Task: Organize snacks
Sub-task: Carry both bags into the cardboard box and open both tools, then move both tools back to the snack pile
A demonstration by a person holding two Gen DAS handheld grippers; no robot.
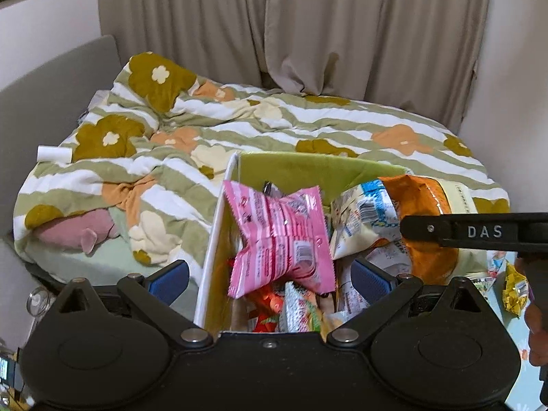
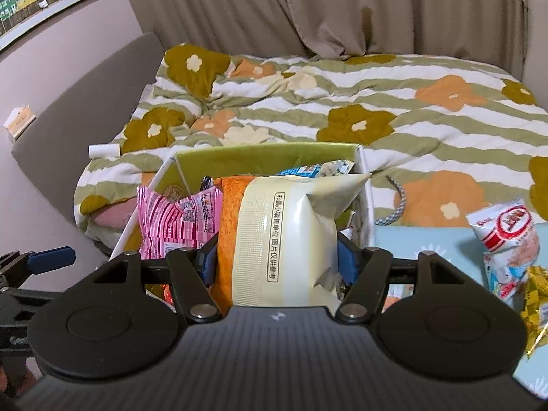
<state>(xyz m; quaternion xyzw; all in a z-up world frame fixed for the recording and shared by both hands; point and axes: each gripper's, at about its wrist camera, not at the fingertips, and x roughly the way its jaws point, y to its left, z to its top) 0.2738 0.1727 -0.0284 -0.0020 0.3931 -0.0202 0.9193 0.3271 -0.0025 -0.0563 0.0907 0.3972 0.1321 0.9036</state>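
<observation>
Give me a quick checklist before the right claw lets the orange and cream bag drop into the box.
1. Right claw pinches the orange and cream bag: ok.
2. Bag is over the green-lined box: ok.
3. Left claw open, pads not pressing on the pink packet: ok.
4. Pink packet is in the box: ok, though it stands high.
5. Free space under the bag: cannot tell, the box looks crowded.
6. Snacks left outside, such as the red and white packet and yellow packet: not ok.
</observation>
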